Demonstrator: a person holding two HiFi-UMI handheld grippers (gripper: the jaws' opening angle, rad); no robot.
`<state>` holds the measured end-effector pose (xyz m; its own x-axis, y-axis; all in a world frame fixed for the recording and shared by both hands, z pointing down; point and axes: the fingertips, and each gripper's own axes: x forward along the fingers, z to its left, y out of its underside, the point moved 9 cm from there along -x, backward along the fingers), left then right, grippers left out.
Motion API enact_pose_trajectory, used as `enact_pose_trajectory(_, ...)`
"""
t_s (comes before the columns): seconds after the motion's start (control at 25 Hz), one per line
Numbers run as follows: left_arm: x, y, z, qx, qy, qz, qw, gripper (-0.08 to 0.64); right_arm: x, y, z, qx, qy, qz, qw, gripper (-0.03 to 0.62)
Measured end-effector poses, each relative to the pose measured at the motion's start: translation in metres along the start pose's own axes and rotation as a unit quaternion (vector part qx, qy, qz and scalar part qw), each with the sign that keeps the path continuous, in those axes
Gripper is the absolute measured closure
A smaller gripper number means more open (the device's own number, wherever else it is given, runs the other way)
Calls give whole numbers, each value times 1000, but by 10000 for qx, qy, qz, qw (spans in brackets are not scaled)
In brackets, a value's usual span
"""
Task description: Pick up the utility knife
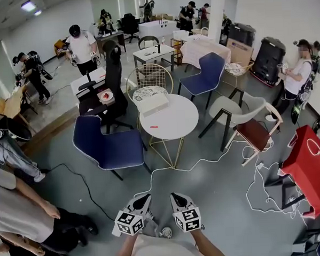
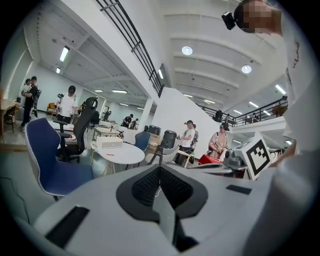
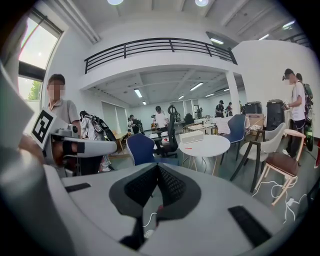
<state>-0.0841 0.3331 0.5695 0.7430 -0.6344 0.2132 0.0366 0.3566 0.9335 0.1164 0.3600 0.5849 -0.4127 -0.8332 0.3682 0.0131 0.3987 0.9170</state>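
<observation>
A small red utility knife (image 1: 153,126) lies on the round white table (image 1: 176,124), near its left edge, a good way ahead of me. It also shows as a red sliver in the left gripper view (image 2: 110,154) and the right gripper view (image 3: 188,148). My left gripper (image 1: 144,198) and right gripper (image 1: 176,196) hang side by side low over the grey floor, both far short of the table. Each points toward the table. The left gripper's (image 2: 160,167) jaws meet at the tip with nothing between them. The right gripper (image 3: 158,166) is shut and empty too.
A white box (image 1: 152,104) sits on the table's far side. A blue chair (image 1: 110,146) stands left of the table, a chair with a red seat (image 1: 254,131) to its right. White cables (image 1: 259,184) trail over the floor. A red bag (image 1: 309,165) is at far right. People stand around.
</observation>
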Motion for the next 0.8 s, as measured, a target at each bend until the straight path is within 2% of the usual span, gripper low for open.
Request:
enact_pose_trajectory(0.36, 13, -1, -1, 76, 71, 50, 9999, 548, 1, 3, -10, 74, -6, 27, 10000, 576)
enact_pose_trajectory(0.8, 37, 4, 20, -67, 148, 45, 9999, 548, 27, 3, -21, -29, 10, 166, 9999, 575)
